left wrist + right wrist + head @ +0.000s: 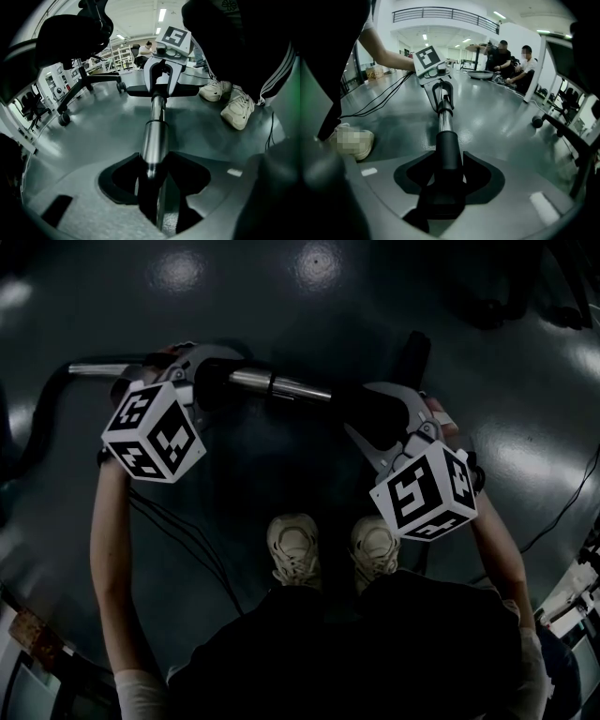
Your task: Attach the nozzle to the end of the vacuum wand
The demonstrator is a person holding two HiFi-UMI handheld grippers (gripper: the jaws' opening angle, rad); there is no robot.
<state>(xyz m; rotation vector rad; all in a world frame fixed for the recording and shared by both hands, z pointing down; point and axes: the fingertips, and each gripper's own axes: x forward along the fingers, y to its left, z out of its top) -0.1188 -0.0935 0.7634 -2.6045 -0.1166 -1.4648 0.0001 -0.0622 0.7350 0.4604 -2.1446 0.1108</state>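
A chrome vacuum wand (pixel 281 387) runs level across the head view, above the floor. My left gripper (pixel 202 381) is shut on its tube (pixel 154 136), which lies straight between the jaws. A black nozzle (pixel 361 404) sits on the wand's right end. My right gripper (pixel 380 418) holds this nozzle (pixel 449 150), its jaws wide and still easing inward on it. In the right gripper view the nozzle's collar meets the chrome tube (pixel 444 122), with the left gripper (pixel 440 91) beyond. The left gripper view shows the right gripper (pixel 161 77) at the tube's far end.
A black hose (pixel 42 418) curves off the wand's left end. The person's shoes (pixel 295 549) stand below the wand, with cables (pixel 178 540) trailing on the grey floor. A wheeled chair (pixel 84 79) stands off to one side. Seated people (pixel 506 61) are far back.
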